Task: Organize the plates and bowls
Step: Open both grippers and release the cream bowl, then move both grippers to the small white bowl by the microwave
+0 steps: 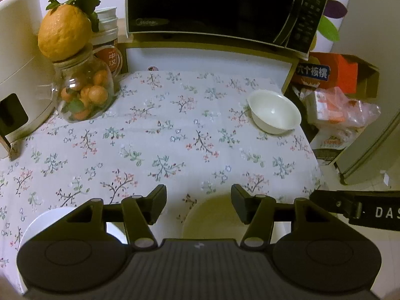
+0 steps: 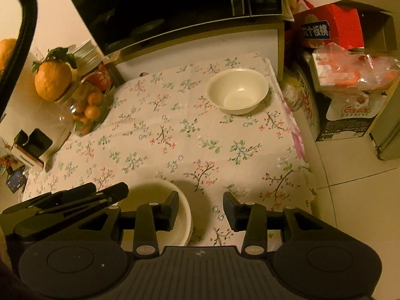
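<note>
Left gripper (image 1: 198, 203) jaws apart, nothing between them, over cream round bowl (image 1: 212, 217). Right gripper (image 2: 201, 211) likewise parted, empty. Second white ceramic bowl (image 2: 237, 90) far corner of floral tablecloth (image 2: 175, 135).

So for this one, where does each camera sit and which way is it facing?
Left wrist: on the left gripper, angled down over the floral table; open fingers show, right gripper at the edge.
Right wrist: on the right gripper, angled down likewise; open fingers, left gripper alongside.
Shared: far bowl, near bowl, microwave, fruit jar.
</note>
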`<act>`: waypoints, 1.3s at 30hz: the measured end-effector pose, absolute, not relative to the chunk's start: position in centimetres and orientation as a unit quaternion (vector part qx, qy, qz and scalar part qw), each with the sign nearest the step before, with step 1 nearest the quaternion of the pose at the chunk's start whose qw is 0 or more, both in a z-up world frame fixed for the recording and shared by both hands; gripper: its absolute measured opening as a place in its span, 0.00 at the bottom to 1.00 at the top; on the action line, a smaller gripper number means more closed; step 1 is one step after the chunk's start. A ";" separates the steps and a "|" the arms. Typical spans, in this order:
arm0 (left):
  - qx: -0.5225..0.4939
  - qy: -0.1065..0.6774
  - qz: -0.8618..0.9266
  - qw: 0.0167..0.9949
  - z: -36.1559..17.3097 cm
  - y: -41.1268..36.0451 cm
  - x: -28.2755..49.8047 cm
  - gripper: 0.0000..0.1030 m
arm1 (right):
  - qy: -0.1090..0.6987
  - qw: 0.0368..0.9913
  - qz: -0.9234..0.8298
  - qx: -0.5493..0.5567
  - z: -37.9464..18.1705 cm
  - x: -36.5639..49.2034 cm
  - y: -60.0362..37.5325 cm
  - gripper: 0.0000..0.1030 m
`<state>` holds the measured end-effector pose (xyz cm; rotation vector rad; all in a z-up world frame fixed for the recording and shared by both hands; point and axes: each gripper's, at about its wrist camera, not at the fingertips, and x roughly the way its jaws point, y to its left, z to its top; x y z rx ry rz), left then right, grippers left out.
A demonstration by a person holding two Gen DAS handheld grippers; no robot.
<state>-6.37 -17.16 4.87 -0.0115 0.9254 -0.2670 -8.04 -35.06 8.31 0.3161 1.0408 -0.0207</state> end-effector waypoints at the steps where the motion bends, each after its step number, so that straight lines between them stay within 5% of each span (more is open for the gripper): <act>1: -0.007 0.447 -0.128 0.886 4.9 -17.2 -6.2 0.55 | 0.494 0.856 -0.012 0.153 8.4 -7.9 -35.3 0.39; 24: -0.043 0.493 -0.146 0.857 3.4 -23.0 1.1 0.63 | 0.469 0.860 -0.090 0.178 6.8 -2.9 -43.2 0.53; 39: -0.120 0.502 -0.144 0.844 1.6 -25.3 5.0 0.64 | 0.450 0.833 -0.129 0.295 2.6 -1.2 -48.7 0.58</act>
